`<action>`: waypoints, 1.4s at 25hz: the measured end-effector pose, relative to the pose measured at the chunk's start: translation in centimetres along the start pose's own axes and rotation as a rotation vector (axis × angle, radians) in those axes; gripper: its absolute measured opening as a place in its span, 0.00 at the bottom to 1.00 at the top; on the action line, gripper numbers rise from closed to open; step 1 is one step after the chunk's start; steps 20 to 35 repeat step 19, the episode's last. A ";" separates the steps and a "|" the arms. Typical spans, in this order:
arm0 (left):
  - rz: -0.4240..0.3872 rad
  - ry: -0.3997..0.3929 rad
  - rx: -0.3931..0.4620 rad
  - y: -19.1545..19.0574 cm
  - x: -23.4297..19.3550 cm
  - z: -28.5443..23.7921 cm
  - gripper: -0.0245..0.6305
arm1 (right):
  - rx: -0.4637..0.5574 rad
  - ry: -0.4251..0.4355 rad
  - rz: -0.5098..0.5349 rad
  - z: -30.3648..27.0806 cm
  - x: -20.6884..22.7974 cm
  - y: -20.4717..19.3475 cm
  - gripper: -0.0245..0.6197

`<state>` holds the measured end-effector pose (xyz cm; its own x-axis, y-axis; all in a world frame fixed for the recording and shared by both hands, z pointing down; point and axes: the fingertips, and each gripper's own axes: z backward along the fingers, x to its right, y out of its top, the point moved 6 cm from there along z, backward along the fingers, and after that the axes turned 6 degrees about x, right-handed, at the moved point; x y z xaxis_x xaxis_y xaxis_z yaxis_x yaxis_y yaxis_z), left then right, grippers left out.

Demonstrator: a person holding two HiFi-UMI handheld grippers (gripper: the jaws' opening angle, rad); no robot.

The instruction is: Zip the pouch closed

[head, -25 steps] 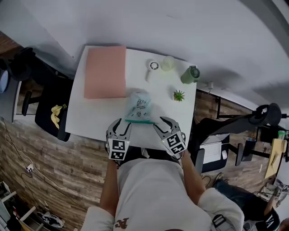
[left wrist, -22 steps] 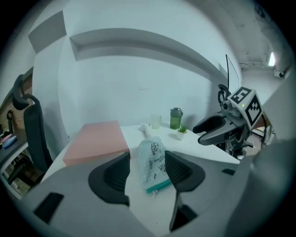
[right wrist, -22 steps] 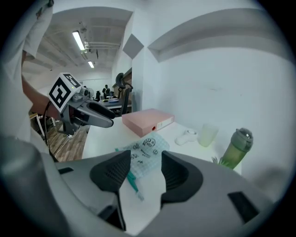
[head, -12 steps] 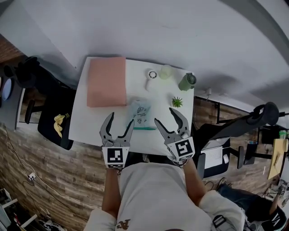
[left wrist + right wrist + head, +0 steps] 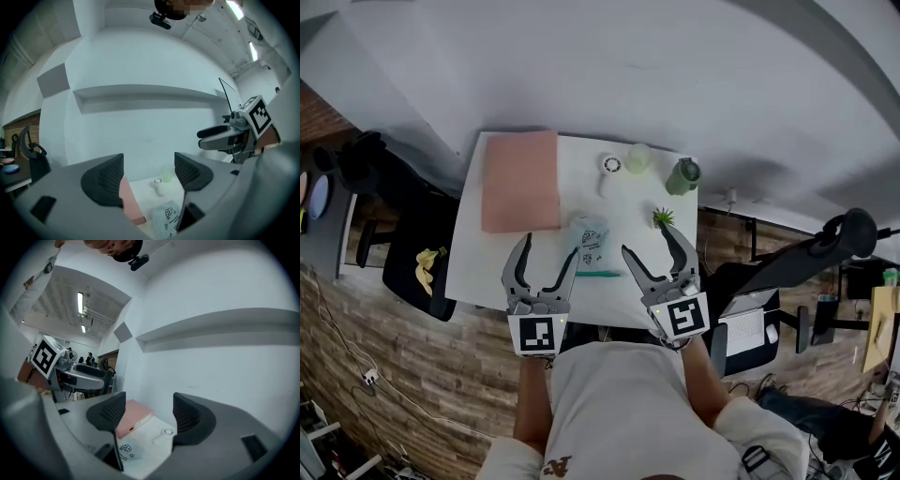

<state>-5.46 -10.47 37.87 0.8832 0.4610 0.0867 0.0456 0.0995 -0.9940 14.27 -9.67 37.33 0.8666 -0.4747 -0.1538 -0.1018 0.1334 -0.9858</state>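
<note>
Pouch (image 5: 588, 239) flat on the white desk (image 5: 487, 267), just beside the pink box's (image 5: 521, 180) near corner. Left tool (image 5: 549, 245) and right tool (image 5: 646, 239) on the person's side of the box. Both sets of jaws wide apart, just been opening, nothing between them.

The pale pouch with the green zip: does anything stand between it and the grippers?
Nothing visible does. The pale printed pouch lies on bare white table; the left gripper and right gripper hang above its near edge, jaws just opened wider, nothing between them.
</note>
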 end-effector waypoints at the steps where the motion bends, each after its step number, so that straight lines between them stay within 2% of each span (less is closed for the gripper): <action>1: 0.005 0.001 0.001 0.1 0.2 0.0 0.56 | 0.005 0.001 -0.003 0.1 0.1 0.1 0.51; 4: -0.004 0.000 0.002 0.3 1.0 -0.2 0.55 | 0.007 0.006 0.003 0.7 0.6 0.1 0.51; 7: -0.047 -0.008 -0.005 0.5 2.0 -0.4 0.55 | 0.013 0.013 0.009 1.3 1.2 0.1 0.51; 13: -0.048 0.042 -0.008 1.0 4.1 -0.6 0.55 | 0.007 0.042 0.013 2.4 2.5 -0.3 0.51; 19: -0.129 0.055 -0.050 1.0 6.0 -0.1 0.55 | 0.038 0.079 -0.013 3.6 3.5 -0.3 0.50; 35: -0.129 0.055 -0.050 1.0 6.0 -0.1 0.55 | 0.038 0.079 -0.013 3.6 3.5 -0.3 0.50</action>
